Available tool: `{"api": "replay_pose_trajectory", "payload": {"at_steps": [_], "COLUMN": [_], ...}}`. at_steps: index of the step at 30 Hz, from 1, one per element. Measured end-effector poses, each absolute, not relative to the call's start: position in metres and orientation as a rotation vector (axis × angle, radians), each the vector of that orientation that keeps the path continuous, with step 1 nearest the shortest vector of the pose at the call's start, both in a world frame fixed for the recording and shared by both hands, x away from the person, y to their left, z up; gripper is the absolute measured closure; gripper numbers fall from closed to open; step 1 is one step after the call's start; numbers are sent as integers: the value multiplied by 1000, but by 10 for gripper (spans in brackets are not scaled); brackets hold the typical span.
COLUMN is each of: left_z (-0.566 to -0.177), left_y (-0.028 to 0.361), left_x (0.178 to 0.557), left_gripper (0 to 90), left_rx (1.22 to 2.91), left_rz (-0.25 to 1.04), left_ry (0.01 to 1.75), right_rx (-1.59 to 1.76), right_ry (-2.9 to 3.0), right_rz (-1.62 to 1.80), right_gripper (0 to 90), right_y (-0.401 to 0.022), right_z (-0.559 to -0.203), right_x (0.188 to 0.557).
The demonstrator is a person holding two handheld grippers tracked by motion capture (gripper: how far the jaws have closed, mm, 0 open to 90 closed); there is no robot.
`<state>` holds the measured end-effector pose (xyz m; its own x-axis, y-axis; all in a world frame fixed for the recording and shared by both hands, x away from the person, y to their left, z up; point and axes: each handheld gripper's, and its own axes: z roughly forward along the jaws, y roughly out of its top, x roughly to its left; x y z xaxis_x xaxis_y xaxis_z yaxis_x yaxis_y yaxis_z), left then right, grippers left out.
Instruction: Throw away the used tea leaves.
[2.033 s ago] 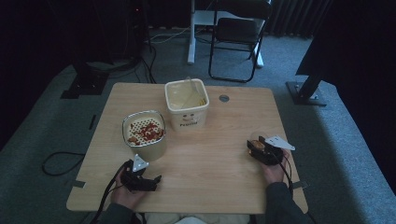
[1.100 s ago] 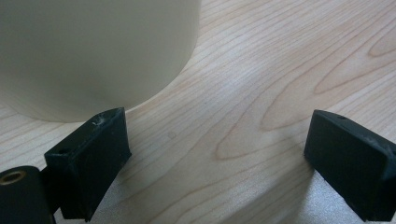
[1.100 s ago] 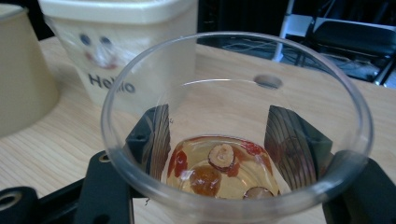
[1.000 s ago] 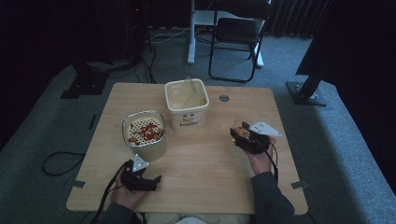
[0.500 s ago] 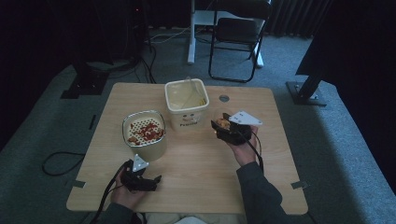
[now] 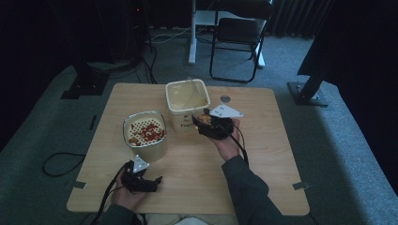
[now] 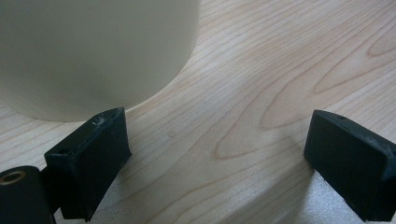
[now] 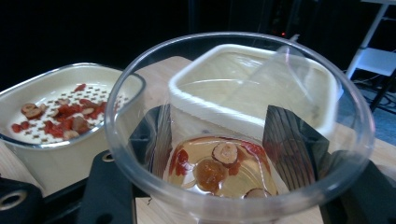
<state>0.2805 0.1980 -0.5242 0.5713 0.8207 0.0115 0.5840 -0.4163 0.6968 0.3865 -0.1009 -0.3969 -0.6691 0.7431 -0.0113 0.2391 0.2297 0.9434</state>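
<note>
Swung in from the 3 o'clock edge: right gripper (image 6: pixel 206 123) pinching a clear cup (image 8: pixel 238 140) of fruit tea beside the square tub (image 6: pixel 187 96) — probably for pouring. Left gripper (image 6: pixel 149 180) spread, parked near the strainer pot (image 6: pixel 145 136).

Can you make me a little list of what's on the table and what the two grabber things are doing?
Table: light wooden top
Square tub: cream, open, at the back middle
Strainer pot: cream, with red dried fruit on a holed tray
Clear cup: holds liquid and fruit pieces
Right gripper: clamped on the clear cup, held beside the square tub
Left gripper: jaws wide apart, nothing between them, low on the table near the strainer pot
Small round thing: grey, behind the tub, too small to name
</note>
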Motion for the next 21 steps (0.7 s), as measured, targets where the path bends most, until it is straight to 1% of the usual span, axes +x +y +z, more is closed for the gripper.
{"api": "replay_pose_trajectory", "payload": {"at_steps": [2, 14, 21], "left_z": [-524, -524, -524], "left_y": [198, 199, 199], "left_x": [280, 280, 280], "left_gripper": [69, 69, 69], "left_rx": [2151, 2158, 2157], "left_rz": [468, 469, 469], "left_ry": [1116, 1111, 1110], "right_rx": [893, 878, 862], "right_ry": [2065, 2112, 2124], "right_rz": [1437, 1412, 1418], "right_gripper": [419, 420, 419], "right_y": [-88, -50, -38], "right_z": [-396, -395, -394], "right_x": [389, 398, 399]}}
